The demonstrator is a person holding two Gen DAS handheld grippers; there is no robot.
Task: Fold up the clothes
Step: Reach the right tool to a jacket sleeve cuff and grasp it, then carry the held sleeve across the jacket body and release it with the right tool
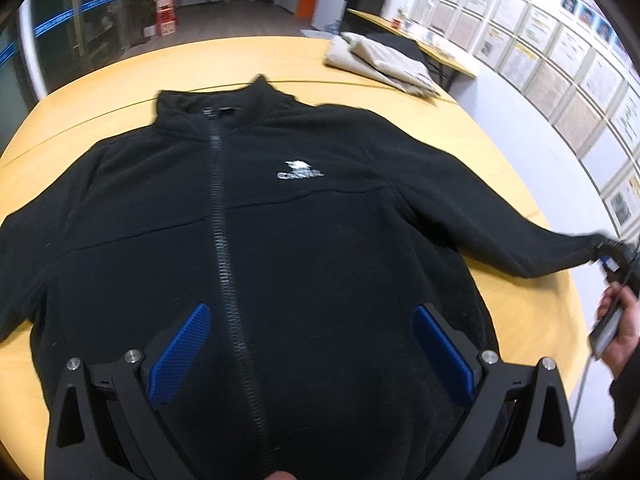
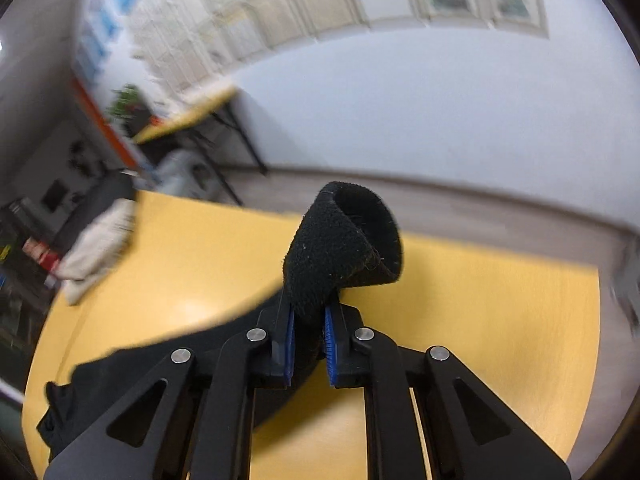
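A black zip-up fleece jacket [image 1: 280, 220] with a white chest logo lies face up, spread over the round yellow table [image 1: 100, 80]. My left gripper [image 1: 310, 314] hovers open above the jacket's lower front, its blue pads either side of the zipper. The jacket's right-hand sleeve stretches out to the table's edge, where my right gripper [image 1: 610, 258] holds its end. In the right wrist view the right gripper [image 2: 310, 310] is shut on the black sleeve cuff [image 2: 344, 248], which curls up above the pads, lifted off the table.
A folded beige garment [image 1: 380, 62] lies at the far right of the table. A person's hand [image 1: 618, 320] shows at the right edge. Beyond are a second table [image 1: 420, 40], potted plants and a wall covered in papers.
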